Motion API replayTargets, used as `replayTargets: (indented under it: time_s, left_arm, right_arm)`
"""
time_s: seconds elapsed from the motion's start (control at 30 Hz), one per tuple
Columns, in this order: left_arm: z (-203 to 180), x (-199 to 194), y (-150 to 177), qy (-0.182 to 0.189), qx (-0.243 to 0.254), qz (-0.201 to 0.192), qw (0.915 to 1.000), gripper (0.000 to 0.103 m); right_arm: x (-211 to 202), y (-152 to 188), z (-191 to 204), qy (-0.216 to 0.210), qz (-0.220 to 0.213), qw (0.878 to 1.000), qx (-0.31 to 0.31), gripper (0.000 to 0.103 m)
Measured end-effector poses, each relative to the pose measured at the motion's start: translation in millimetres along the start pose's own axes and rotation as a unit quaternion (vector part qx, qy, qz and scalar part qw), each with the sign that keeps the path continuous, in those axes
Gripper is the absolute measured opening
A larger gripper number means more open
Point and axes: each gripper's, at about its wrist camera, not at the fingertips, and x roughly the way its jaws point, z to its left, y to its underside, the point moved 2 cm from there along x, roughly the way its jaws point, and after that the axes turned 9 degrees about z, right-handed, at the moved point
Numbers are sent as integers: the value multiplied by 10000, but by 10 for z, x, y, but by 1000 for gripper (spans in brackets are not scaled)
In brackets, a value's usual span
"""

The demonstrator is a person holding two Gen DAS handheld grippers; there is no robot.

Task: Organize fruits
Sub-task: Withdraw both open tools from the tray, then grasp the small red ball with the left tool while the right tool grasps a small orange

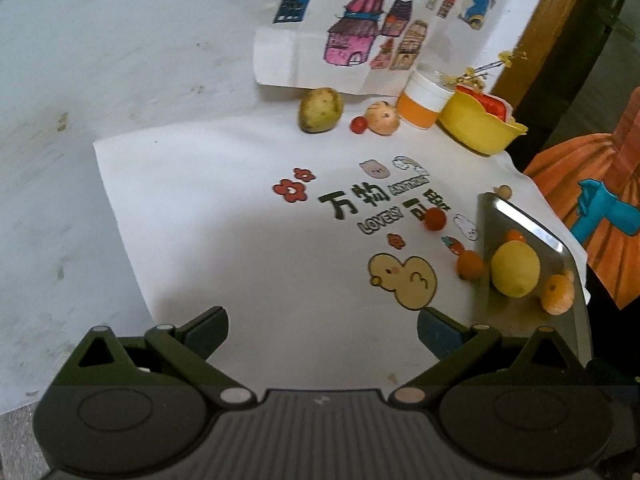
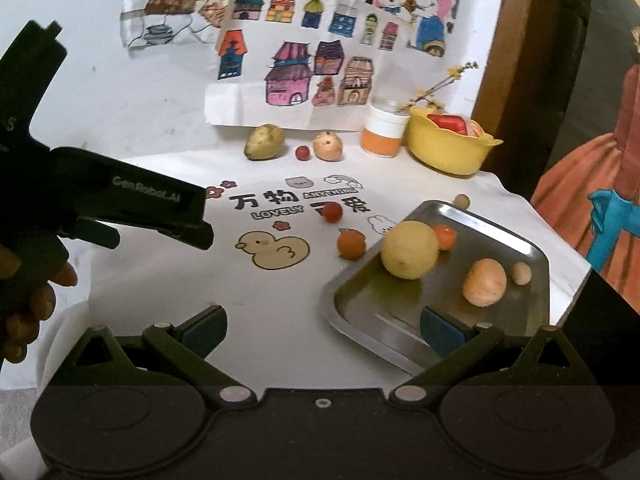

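Note:
A steel tray (image 2: 360, 300) on the white printed cloth holds a lemon (image 2: 409, 249), a small orange (image 2: 446, 237), a tan-orange fruit (image 2: 484, 282) and a small tan ball (image 2: 522, 273). Beside its left rim lie an orange (image 2: 351, 244) and a red fruit (image 2: 333, 213). Far back sit a green-yellow fruit (image 2: 265, 142), a tiny red one (image 2: 303, 153) and a peach-coloured one (image 2: 328, 145). My right gripper (image 2: 322, 328) is open and holds nothing, its right finger over the tray's near corner. My left gripper (image 1: 322, 332) is open over bare cloth, left of the tray (image 1: 520, 216).
A yellow bowl (image 2: 452, 148) and an orange-and-white cup (image 2: 384, 132) stand at the back right by the table edge. Coloured drawings (image 2: 296, 72) lie behind the fruit. A hand (image 2: 36, 300) holds the left gripper (image 2: 148, 236) at the left. One tan ball (image 2: 462, 201) lies beyond the tray.

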Motion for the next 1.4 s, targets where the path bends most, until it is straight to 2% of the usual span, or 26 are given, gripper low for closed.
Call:
replayTargets:
  time_s: [0.17,0.47,0.63,0.97,1.23,1.4]
  left_arm:
    - [30,37,-34,-1,-87,33,10000,102]
    - [-34,130,-139,21,-146,0,9999,102]
    - [-102,220,-223,-7,-82,-41,10000,102]
    - [-339,439,-473,-106,348,-190,9992,102]
    - [-558,637,-621,-132,826,-162,9964,102]
    - [-681,724,-693,-88,1119,-178,9935,102]
  right_arm:
    - [55,-54,33,86,-42,9998,-155,102]
    - [213,-84,-79,2,-23,10000,-49,102]
    - [267,-114,-204,-34,-269,9995,170,102]
    - [440,-219,-381,271,-539,9982,18,102]
    - [585,-290,-408,605,-631,9946,-562,102]
    - [666,-338,-399,633,-677,9924,-806,100]
